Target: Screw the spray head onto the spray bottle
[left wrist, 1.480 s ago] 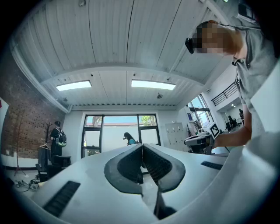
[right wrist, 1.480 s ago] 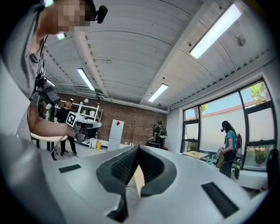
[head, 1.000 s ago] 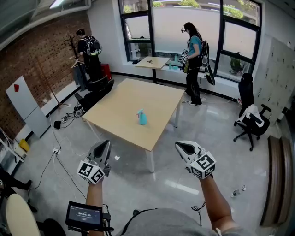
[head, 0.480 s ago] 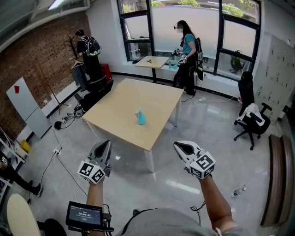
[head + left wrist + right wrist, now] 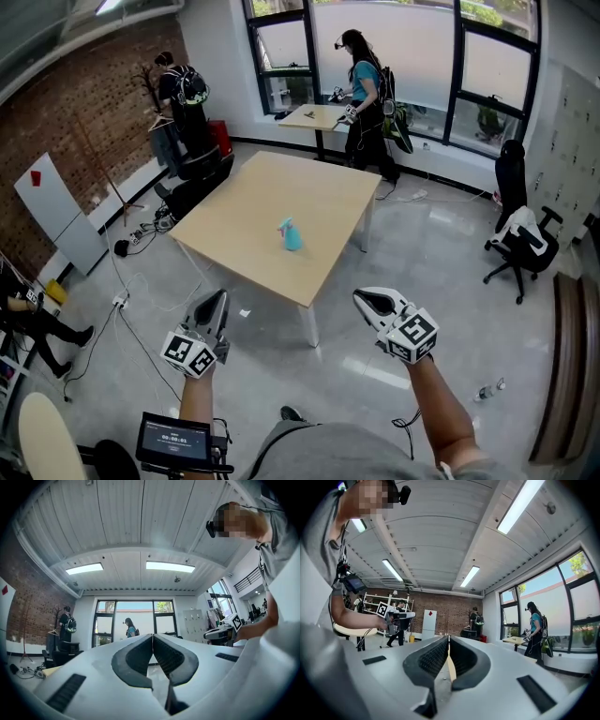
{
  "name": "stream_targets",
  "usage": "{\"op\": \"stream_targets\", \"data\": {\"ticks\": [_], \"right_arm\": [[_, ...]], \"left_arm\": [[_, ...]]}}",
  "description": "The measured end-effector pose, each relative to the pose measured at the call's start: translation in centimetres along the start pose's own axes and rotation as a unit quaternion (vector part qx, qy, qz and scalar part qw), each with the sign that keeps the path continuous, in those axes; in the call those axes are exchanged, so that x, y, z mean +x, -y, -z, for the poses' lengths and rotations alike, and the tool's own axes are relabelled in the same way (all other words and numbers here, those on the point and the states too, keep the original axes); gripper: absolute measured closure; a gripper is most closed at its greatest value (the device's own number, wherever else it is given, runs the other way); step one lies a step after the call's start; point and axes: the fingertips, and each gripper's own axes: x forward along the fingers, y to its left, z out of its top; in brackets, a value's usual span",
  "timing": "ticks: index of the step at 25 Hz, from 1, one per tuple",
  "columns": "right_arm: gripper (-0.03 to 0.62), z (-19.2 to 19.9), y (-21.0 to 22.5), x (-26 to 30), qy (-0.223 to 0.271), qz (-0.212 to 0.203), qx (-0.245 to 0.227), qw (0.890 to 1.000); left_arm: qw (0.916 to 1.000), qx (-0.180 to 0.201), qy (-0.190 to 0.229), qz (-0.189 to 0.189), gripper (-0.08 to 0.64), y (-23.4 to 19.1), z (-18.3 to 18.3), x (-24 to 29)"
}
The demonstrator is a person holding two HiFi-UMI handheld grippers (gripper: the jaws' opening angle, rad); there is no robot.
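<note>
My left gripper (image 5: 214, 300), right gripper (image 5: 368, 300) low in frame: jaws closed, empty. Spray bottle (image 5: 290, 237) mid-frame on table (image 5: 272, 192), well apart; nothing to grip until I reach it.

The person wears a grey short-sleeved shirt (image 5: 342, 455). A small dark screen (image 5: 172, 439) with a lit display sits low at the left side, and a thin black cable (image 5: 404, 423) loops beside the right arm. The left gripper (image 5: 217, 296) and right gripper (image 5: 362, 299) have smooth white shells and dark ribbed pads (image 5: 136, 656). Each bears a cube (image 5: 187, 352) of black-and-white square markers.
</note>
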Motion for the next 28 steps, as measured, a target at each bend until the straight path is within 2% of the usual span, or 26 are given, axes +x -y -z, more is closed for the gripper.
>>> {"op": "stream_targets", "data": {"ticks": [6,13,21,28], "right_arm": [[0.584,0.9,3.0,5.8,-0.013,-0.002,0.011,1.0],[0.584,1.7,6.0,14.0,-0.023,0.004,0.015,1.0],[0.584,2.1,8.3,21.9,-0.022,0.003,0.021,1.0],[0.584,3.3,13.6,27.1,-0.031,-0.02,0.025,0.999]], "left_arm": [[0.9997,-0.021,-0.012,-0.003,0.555,-5.5,3.0,3.3],[0.9978,-0.06,-0.016,0.023,0.555,-12.5,6.9,8.2],[0.9959,-0.077,-0.015,0.044,0.555,-19.3,9.5,12.9],[0.9956,-0.087,-0.015,0.029,0.555,-23.5,11.7,18.3]]}}
